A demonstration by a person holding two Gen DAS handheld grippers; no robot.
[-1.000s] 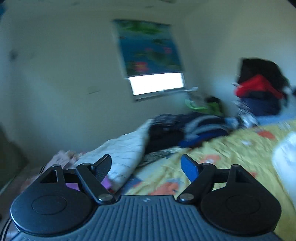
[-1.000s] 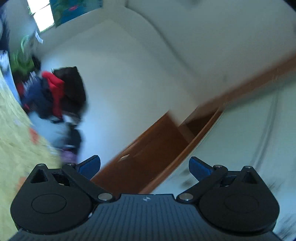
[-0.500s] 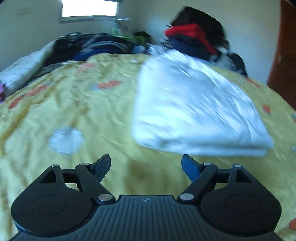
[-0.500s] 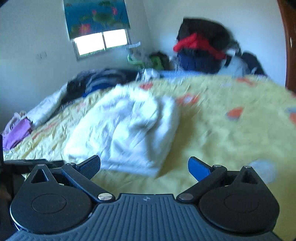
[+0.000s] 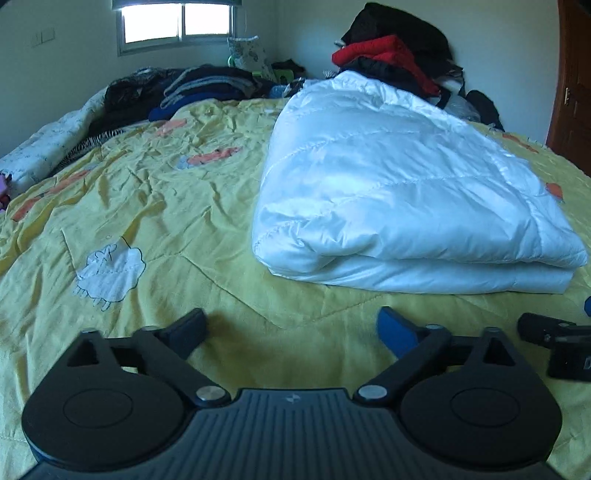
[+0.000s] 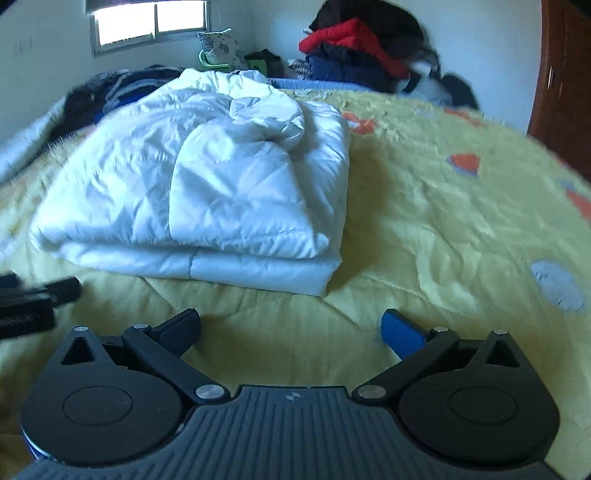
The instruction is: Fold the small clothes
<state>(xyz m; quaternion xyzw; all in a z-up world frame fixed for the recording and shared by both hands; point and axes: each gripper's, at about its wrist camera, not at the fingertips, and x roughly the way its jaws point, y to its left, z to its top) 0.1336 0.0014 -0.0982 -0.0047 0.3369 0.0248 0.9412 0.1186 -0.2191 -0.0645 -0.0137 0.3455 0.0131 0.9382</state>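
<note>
A white quilted jacket lies folded on the yellow bedspread, its folded edge toward me. My left gripper hovers low over the bedspread just short of the jacket's left corner; its jaws are opening wide, with nothing between them. In the right wrist view the same jacket lies ahead and to the left. My right gripper is open and empty, near the jacket's right corner. Each gripper shows at the edge of the other's view: the right gripper and the left gripper.
Piles of dark, blue and red clothes are heaped at the far end of the bed under a window. More dark garments lie at the far left. A brown wooden door stands to the right.
Both grippers swung down from facing the walls to facing the bed and the folded jacket. The left gripper's jaws have spread wider since half a second ago.
</note>
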